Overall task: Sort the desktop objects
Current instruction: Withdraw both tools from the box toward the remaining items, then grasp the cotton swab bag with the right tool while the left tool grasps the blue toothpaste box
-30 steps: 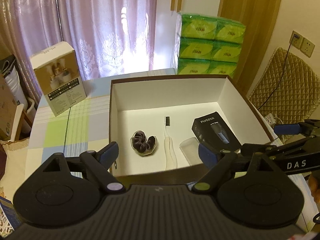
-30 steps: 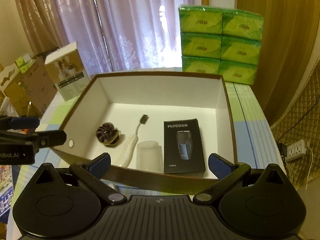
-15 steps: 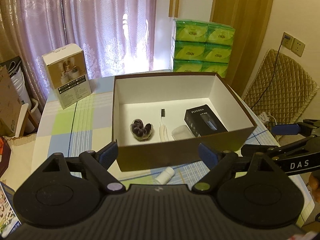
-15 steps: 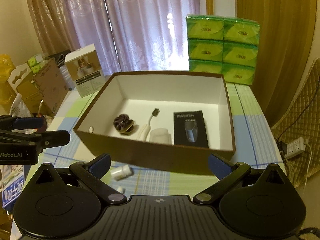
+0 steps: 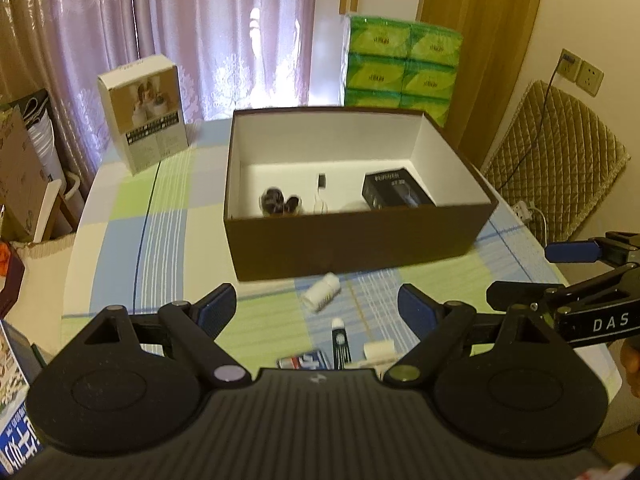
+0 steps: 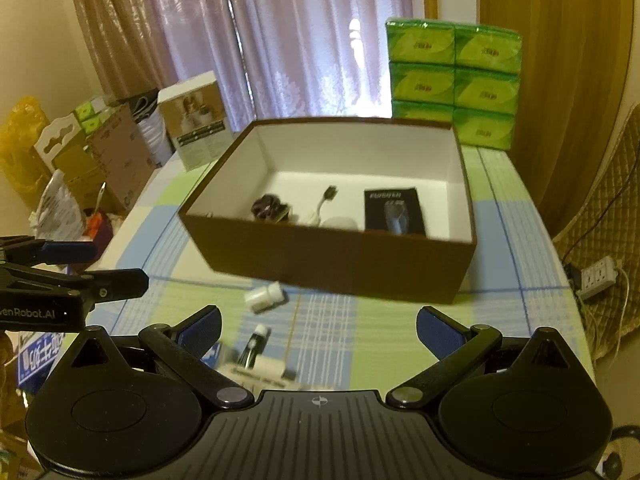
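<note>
Desktop objects sit ahead of both claws on the checked-cloth worktop [image 5: 120, 248]: the brown cardboard box with white lining [image 5: 352, 236] lies beyond the left claw [image 5: 316, 306], holding a dark scrunchie [image 5: 276, 205], a white toothbrush [image 5: 321, 196] and a black shaver carton [image 5: 394, 190]. Between box and claw tips lies a small white bottle [image 5: 322, 297] on its side, and nearer still a black tube with white cap [image 5: 340, 340]. Left claw spread wide, gripping nothing. Right claw [image 6: 318, 326] likewise wide apart and empty, the bottle just ahead-left of it.
</note>
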Action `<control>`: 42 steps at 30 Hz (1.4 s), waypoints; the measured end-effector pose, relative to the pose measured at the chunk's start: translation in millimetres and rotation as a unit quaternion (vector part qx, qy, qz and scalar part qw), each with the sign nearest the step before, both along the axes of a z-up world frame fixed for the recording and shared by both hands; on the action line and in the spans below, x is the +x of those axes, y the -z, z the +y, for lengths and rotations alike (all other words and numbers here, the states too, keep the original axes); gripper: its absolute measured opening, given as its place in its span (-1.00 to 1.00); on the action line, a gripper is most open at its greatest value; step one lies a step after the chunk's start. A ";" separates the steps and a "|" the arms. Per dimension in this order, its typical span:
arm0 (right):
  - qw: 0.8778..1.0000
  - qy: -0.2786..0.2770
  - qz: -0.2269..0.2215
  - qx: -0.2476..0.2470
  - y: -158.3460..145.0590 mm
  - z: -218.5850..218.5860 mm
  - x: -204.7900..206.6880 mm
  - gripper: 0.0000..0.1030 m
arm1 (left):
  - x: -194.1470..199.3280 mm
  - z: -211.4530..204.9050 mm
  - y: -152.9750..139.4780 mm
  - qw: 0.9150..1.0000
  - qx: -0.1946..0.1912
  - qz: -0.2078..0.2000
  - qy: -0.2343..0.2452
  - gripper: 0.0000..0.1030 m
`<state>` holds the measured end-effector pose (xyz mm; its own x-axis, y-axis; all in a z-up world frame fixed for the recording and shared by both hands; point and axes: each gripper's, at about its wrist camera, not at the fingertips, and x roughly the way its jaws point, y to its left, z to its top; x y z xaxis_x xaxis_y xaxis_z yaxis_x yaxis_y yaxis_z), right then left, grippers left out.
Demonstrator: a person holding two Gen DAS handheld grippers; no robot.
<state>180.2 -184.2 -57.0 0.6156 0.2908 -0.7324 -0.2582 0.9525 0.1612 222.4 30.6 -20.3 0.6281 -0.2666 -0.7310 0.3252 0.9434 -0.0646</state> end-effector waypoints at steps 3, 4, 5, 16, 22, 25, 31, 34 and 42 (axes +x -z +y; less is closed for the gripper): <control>1.000 -0.008 0.010 0.002 8.9 0.5 -8.8 0.96 | -9.3 3.2 7.9 1.000 0.004 0.009 -0.001 0.66; 1.000 -0.011 0.013 0.003 12.2 0.5 -11.9 0.96 | -12.6 4.7 11.1 1.000 0.006 0.013 -0.002 0.66; 1.000 -0.013 0.015 0.004 14.9 0.3 -15.7 0.96 | -14.9 6.2 14.5 1.000 0.007 0.017 -0.003 0.66; 0.998 -0.021 0.058 0.008 46.5 -4.3 -34.2 0.96 | -37.0 16.5 49.1 0.998 0.010 0.066 -0.019 0.66; 0.996 -0.028 0.080 -0.001 64.0 -4.6 -40.5 0.96 | -40.7 16.9 60.9 0.996 0.014 0.084 -0.023 0.66; 0.996 -0.030 0.086 -0.003 72.0 -4.8 -42.0 0.96 | -40.6 16.4 65.8 0.995 0.016 0.091 -0.025 0.66; 0.996 -0.029 0.088 -0.012 85.3 -4.2 -40.1 0.95 | -37.3 14.0 76.0 0.994 0.021 0.102 -0.027 0.65; 0.996 -0.029 0.088 -0.015 92.6 -4.8 -38.3 0.95 | -34.3 13.2 81.2 0.994 0.021 0.107 -0.028 0.65; 0.996 -0.035 0.079 -0.026 114.9 -3.1 -28.7 0.34 | -24.2 13.0 97.2 0.992 0.026 0.121 -0.033 0.65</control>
<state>151.5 -187.3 -171.9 0.4703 0.2888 -0.8339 -0.2998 0.9410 0.1568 198.1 43.6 -117.5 0.4466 -0.1881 -0.8747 0.2438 0.9662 -0.0834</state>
